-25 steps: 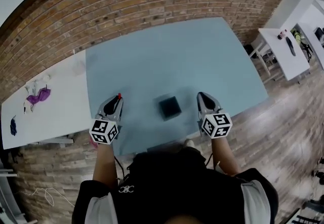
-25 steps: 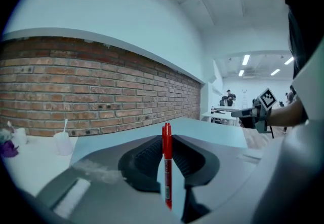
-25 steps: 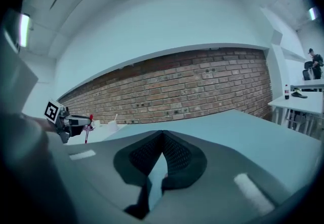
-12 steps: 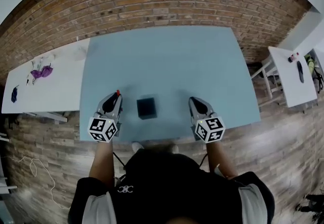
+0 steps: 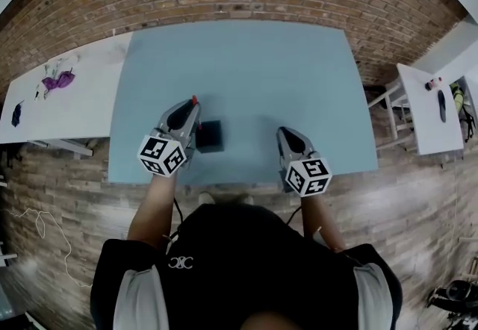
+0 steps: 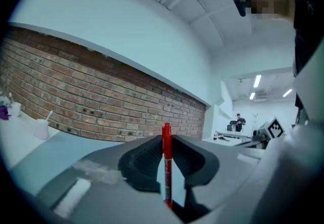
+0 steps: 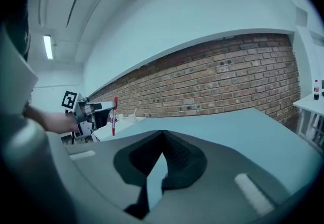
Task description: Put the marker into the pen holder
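Marker (image 6: 166,177) first: it stands upright with its red cap on top, pinched at mid-length between the ribbed pads of the left gripper (image 5: 191,109), whose jaws press on its barrel from either side. Held this way, with the gripper level and the pen vertical, the lower end is probably free to go straight down into an open-topped container, which looks like the reason for the grip. It is in the air above the blue table (image 5: 269,75) and not yet in the pen holder (image 5: 210,136), a small dark square box (its opening faces up) that sits just beside the left gripper in the head view, near the table's front edge. The right gripper (image 7: 162,136) hangs well apart on the other side of the holder with its jaws pressed together on nothing, most likely kept clear so that the left hand has room to line up the drop.
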`<control>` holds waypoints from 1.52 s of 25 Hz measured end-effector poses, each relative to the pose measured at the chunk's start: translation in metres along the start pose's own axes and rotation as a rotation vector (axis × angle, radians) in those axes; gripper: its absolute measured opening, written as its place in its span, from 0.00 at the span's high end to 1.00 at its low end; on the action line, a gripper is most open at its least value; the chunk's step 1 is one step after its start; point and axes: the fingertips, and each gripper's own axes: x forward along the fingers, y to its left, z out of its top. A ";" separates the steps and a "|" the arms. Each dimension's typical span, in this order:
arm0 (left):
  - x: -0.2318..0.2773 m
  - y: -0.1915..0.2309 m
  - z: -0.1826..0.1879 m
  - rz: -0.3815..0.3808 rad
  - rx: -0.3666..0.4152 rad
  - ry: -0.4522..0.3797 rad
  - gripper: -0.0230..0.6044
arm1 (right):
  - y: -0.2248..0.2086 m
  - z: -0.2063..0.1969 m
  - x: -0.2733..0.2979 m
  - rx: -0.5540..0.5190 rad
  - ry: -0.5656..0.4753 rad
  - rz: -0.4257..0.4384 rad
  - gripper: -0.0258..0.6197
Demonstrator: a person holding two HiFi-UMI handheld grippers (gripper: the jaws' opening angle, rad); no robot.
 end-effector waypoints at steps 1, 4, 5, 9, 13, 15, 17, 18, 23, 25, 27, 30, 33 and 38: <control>0.003 -0.005 -0.005 -0.011 0.027 0.024 0.86 | 0.000 0.001 0.000 -0.003 -0.003 -0.001 0.95; 0.008 -0.018 -0.030 -0.040 0.080 0.090 0.86 | 0.003 -0.004 -0.005 -0.007 0.001 -0.007 0.95; 0.009 -0.020 -0.038 -0.041 0.082 0.105 0.86 | 0.003 -0.005 -0.006 -0.007 0.006 -0.009 0.95; 0.015 -0.016 -0.064 -0.014 0.124 0.169 0.86 | 0.004 -0.012 -0.008 -0.005 0.026 -0.019 0.95; 0.016 -0.023 -0.086 -0.035 0.204 0.238 0.86 | 0.006 -0.019 -0.008 -0.012 0.045 -0.028 0.95; 0.014 -0.023 -0.095 -0.031 0.214 0.265 0.86 | 0.009 -0.021 -0.008 -0.021 0.056 -0.029 0.95; 0.014 -0.021 -0.104 -0.023 0.218 0.295 0.86 | 0.010 -0.023 -0.008 -0.027 0.064 -0.030 0.95; 0.014 -0.020 -0.109 -0.019 0.224 0.313 0.86 | 0.010 -0.024 -0.008 -0.027 0.066 -0.031 0.95; 0.008 -0.017 -0.126 -0.011 0.269 0.381 0.86 | 0.013 -0.025 -0.010 -0.032 0.071 -0.030 0.95; 0.008 -0.018 -0.127 -0.026 0.271 0.389 0.78 | 0.015 -0.025 -0.009 -0.039 0.069 -0.024 0.95; 0.008 -0.019 -0.125 -0.038 0.267 0.383 0.76 | 0.017 -0.024 -0.009 -0.042 0.068 -0.023 0.95; 0.006 -0.019 -0.118 -0.046 0.253 0.357 0.74 | 0.020 -0.022 -0.007 -0.043 0.064 -0.022 0.95; 0.000 -0.018 -0.104 -0.041 0.241 0.323 0.74 | 0.024 -0.020 -0.003 -0.047 0.059 -0.013 0.95; -0.013 -0.008 -0.077 -0.005 0.213 0.255 0.79 | 0.033 -0.017 0.008 -0.052 0.054 -0.001 0.95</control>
